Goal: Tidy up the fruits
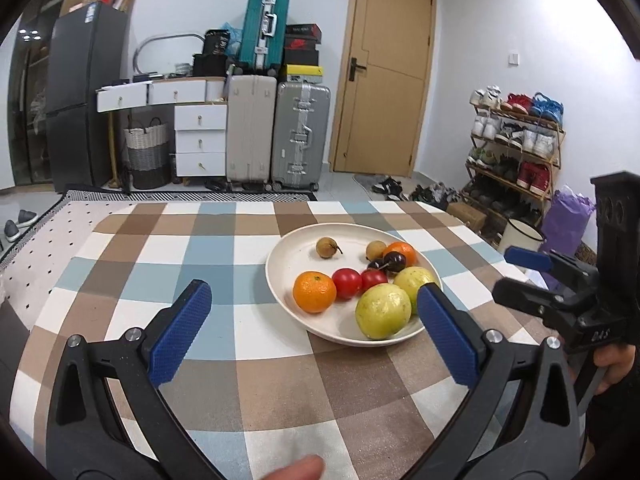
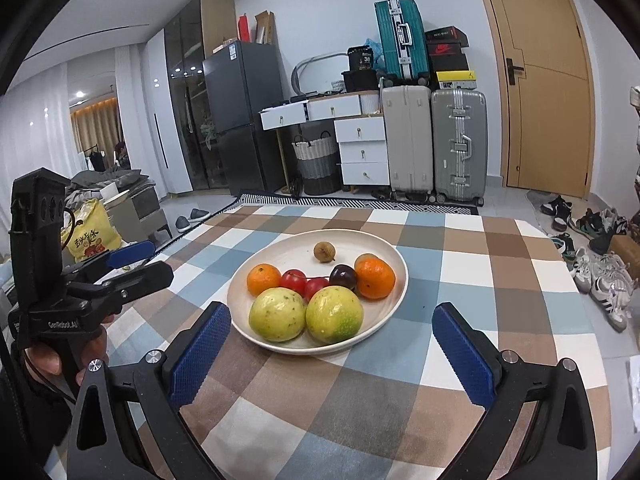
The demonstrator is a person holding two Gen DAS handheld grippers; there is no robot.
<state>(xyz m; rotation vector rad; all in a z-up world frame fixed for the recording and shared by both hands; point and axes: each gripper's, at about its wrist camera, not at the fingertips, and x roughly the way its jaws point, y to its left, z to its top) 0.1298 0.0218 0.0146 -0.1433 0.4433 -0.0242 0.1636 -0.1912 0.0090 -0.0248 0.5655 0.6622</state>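
A white plate (image 1: 280, 264) (image 2: 288, 252) stands on the checked tablecloth and holds the fruit. On it lie two yellow-green round fruits (image 2: 276, 314) (image 2: 334, 314), two oranges (image 2: 263, 279) (image 2: 375, 278), two red tomatoes (image 2: 293, 280), a dark plum (image 2: 343, 276) and a small brown longan (image 2: 323, 251). In the left wrist view a second longan (image 1: 375, 249) shows. My left gripper (image 1: 313, 289) (image 2: 150, 262) is open just before the plate's left front. My right gripper (image 2: 331, 312) (image 1: 516, 276) is open before its near rim. Neither holds anything.
The table (image 1: 256, 392) ends just behind the plate. Beyond it stand suitcases (image 1: 300, 136), a white drawer unit (image 1: 200, 140), a dark fridge (image 1: 80, 92) and a wooden door (image 1: 388, 68). A shoe rack (image 1: 516, 148) and loose shoes (image 2: 600, 280) are at the right.
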